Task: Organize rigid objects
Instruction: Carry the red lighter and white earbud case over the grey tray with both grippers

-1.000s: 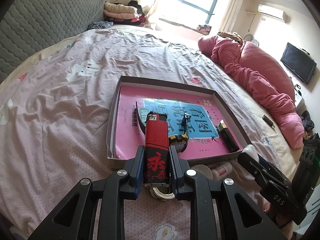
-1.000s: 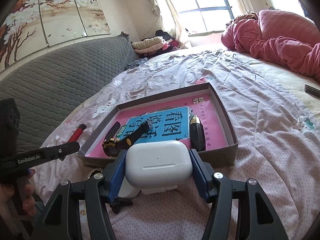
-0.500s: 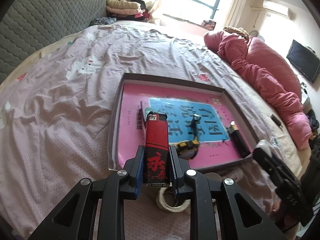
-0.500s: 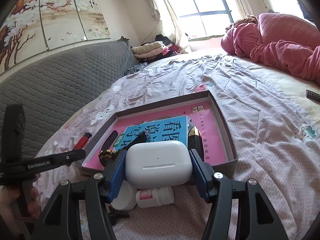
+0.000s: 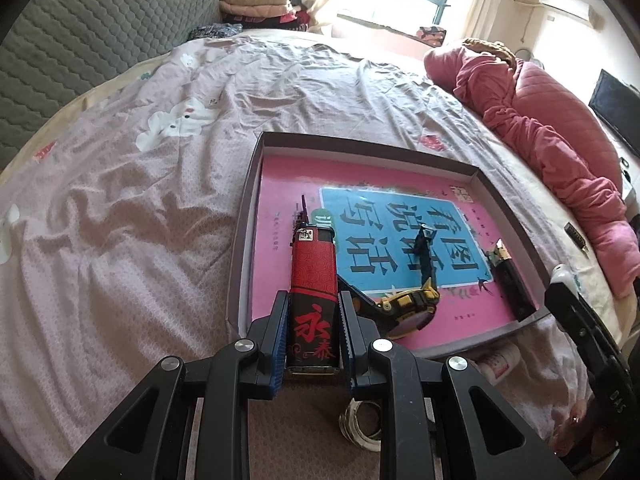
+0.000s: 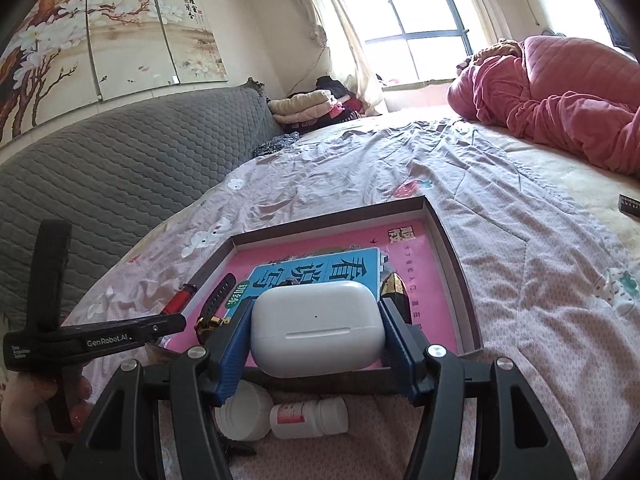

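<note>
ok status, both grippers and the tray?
Left gripper shut on red lighter, over tray edge. Right gripper shut on white earbuds case. Watch, black lighter already in tray.

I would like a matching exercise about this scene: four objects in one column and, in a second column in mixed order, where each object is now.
Things:
1. red lighter
2. white earbud case
3. wristwatch
4. white pill bottle

Places:
A. lying on the bedsheet, outside the box, near its front wall
B. held in the right claw
C. lying inside the shallow box, on the pink book
D. held in the left claw

Pairs: 1-D, 2-B, 3-C, 4-A
</note>
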`<state>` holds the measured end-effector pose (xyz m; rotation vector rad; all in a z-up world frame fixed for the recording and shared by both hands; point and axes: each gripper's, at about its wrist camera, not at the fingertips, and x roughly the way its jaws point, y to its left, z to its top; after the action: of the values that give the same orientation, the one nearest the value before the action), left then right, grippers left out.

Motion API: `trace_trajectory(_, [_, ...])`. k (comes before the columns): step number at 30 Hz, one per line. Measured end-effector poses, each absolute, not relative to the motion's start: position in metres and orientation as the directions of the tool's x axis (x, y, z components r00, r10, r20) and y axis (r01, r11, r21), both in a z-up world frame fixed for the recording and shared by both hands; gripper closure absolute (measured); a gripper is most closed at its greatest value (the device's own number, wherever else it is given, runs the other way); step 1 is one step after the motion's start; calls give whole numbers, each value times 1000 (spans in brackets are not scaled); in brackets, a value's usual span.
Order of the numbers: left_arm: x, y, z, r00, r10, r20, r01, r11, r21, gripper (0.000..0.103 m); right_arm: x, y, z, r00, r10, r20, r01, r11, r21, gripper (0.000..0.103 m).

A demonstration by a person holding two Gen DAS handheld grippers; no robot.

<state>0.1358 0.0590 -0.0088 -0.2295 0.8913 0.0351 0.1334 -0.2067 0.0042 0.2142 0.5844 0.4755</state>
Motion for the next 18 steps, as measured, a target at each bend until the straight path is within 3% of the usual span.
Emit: trace_trajectory(18, [158, 58, -28, 586, -53, -809, -144, 975, -168, 80, 158, -193, -5, 723, 481, -496, -374, 876, 305, 42])
